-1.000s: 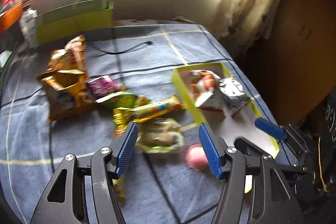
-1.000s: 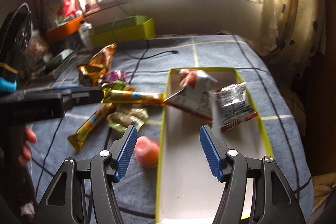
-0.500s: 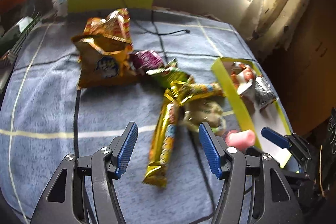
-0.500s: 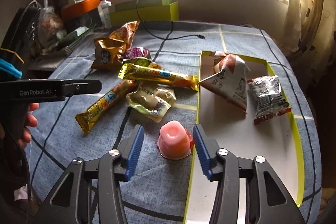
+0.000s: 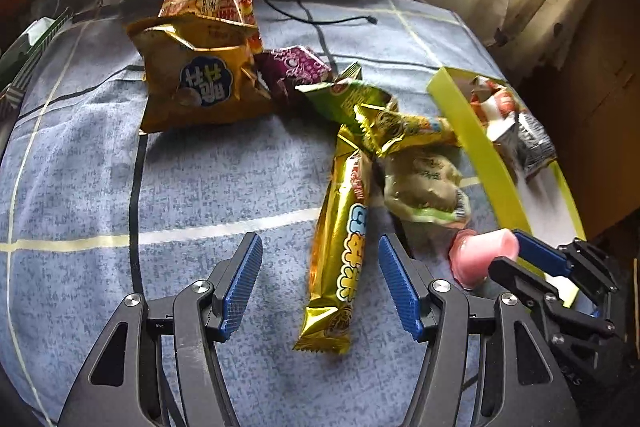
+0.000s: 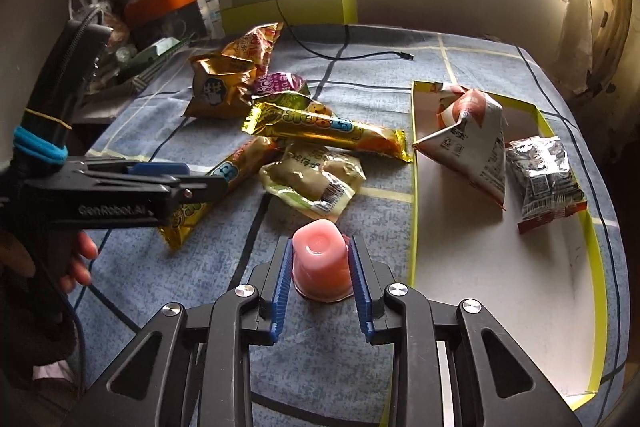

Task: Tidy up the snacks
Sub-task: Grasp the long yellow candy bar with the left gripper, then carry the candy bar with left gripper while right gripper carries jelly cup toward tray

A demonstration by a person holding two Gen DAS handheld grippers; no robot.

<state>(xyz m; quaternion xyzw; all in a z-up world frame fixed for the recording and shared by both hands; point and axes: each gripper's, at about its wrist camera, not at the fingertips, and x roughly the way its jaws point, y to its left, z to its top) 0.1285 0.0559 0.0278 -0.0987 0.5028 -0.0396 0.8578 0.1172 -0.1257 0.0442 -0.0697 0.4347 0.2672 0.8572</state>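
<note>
while the right gripper (image 6: 320, 267) has just been closing, its blue pads now pinch the pink jelly cup (image 6: 319, 259) from both sides, the cup sitting upside down on the blue checked cloth (image 6: 360, 367) just beside the yellow-rimmed tray (image 6: 414, 187), which lies at three o'clock from it. the grasp step looks done; the cup appears not yet lifted, though the base is partly hidden. next it needs a lift clear of the tray's low wall and a short carry toward three o'clock, onto the bare white floor below the two packets (image 6: 472, 143) at the tray's twelve o'clock end. the left gripper (image 5: 320, 283) hovers with fingers spread, empty, either side of the long gold bar (image 5: 344, 247), which points to twelve o'clock. that bar is probably the following pick.
</note>
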